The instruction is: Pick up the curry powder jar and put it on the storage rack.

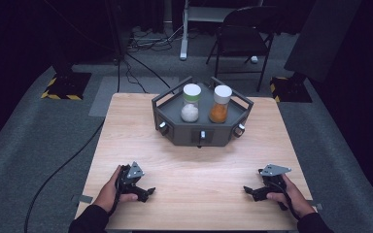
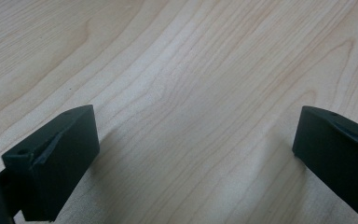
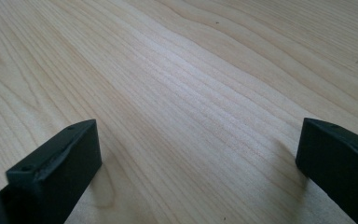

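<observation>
Both grippers rested on the near part of the tabletop (image 1: 189, 160), the left gripper (image 1: 144, 193) at the near left and the right gripper (image 1: 250, 191) at the near right, each held in a hand. In both gripper views the fingers (image 2: 56, 163) stood wide apart, with bare wood between them and nothing held. The two jars were well apart from them, upright and side by side in the grey tray (image 1: 175, 127) at the far middle: the jar with white powder (image 1: 191, 103) on the left, the jar with orange powder (image 1: 220, 104) on the right. They looked like stiff, smooth, rather light jars, probably slippery and perhaps breakable. I judged the best hold was across the round body below the white lid (image 1: 192, 90), squeezing gently and lifting straight up over the tray rim.
</observation>
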Motion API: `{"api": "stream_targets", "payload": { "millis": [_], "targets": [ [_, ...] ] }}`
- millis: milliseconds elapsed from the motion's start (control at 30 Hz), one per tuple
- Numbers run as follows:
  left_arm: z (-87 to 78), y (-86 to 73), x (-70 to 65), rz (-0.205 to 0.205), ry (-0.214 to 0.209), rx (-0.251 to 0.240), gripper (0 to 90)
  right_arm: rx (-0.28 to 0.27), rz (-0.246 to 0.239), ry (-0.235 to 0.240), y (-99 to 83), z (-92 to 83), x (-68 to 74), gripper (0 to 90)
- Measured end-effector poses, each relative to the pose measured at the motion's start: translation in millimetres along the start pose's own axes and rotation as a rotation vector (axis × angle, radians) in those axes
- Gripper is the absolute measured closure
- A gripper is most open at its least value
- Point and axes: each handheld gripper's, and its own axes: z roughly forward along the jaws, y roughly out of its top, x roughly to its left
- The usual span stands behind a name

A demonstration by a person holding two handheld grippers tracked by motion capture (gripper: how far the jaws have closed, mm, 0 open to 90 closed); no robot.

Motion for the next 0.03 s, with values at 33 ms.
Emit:
{"api": "stream_targets", "payload": {
  "millis": [33],
  "targets": [
    [0.0,0.0,0.0,0.000,0.000,0.000,0.3,0.000,0.000,0.000,0.0,0.0,0.0,0.0]
  ]
}}
